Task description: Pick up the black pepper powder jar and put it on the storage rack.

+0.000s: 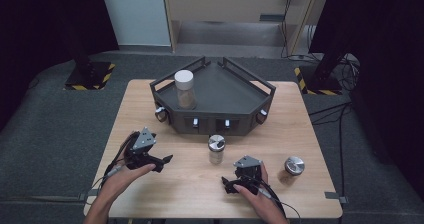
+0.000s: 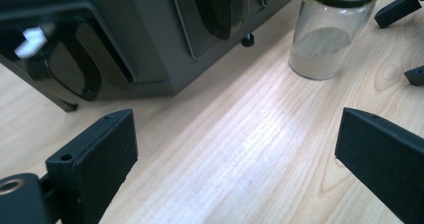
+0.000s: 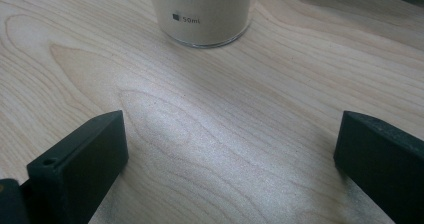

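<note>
A small glass jar [image 1: 216, 149] with a silver lid stands on the wooden table just in front of the dark tray [image 1: 250, 96]. It holds pale powder [image 2: 320, 49] and its wall [image 3: 202, 14] is marked 50 ml. My left gripper [image 1: 164, 163] lies to its left, jaws open and pointing toward it, nothing between them [image 2: 240, 149]. My right gripper [image 1: 226, 186] sits below and right of the jar, open and empty [image 3: 230, 154], with bare wood between the jaws. Neither gripper touches the jar.
A taller jar with a white lid [image 1: 184, 88] stands inside the tray at its left. Another silver-lidded jar [image 1: 294, 166] stands at the table's right. The tray's front wall [image 2: 125, 34] with dark knobs is close to my left gripper. The right gripper's jaw tips [image 2: 400, 9] show beyond the jar.
</note>
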Demonstrator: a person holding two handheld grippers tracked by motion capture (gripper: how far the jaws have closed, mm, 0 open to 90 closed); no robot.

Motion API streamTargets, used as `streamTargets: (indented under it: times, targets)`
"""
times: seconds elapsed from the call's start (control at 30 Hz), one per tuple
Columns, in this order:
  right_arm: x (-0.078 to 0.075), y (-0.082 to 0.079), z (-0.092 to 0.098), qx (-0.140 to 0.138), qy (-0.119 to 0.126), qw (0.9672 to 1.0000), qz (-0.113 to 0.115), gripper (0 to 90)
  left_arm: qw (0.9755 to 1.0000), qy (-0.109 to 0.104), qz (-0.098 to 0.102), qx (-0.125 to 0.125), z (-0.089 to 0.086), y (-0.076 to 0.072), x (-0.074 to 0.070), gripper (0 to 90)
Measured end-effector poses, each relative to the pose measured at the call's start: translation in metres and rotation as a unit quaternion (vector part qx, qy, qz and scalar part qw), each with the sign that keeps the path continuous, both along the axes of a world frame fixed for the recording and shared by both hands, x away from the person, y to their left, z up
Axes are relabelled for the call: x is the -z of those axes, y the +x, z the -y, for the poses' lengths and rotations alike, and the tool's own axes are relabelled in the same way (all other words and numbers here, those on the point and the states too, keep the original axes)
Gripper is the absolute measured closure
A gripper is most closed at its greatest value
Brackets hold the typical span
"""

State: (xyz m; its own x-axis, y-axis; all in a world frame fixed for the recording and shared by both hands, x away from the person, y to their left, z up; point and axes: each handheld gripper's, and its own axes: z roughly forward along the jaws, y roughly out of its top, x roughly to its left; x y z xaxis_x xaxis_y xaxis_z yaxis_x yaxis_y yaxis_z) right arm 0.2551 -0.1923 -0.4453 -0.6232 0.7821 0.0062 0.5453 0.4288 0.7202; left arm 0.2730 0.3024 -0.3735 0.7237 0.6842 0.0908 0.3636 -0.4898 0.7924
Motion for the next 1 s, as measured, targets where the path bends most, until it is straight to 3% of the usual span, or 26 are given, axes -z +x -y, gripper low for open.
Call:
streamTargets:
  times: [0.4, 0.73, 1.0]
  targets:
    - [0.0, 0.0, 0.0, 0.0, 0.0, 1.0, 0.0, 0.8, 0.9995, 0.024, -0.019, -0.007, 0.012, -0.013, 0.022, 2.0]
    - [0.0, 0.0, 0.0, 0.0, 0.0, 1.0, 0.0, 0.8, 0.9983, 0.026, -0.048, -0.018, 0.014, -0.016, 0.044, 2.0]
    - [0.0, 0.0, 0.0, 0.0, 0.0, 1.0, 0.0, 0.8, 0.9963, 0.03, -0.07, -0.041, 0.016, -0.015, 0.052, 2.0]
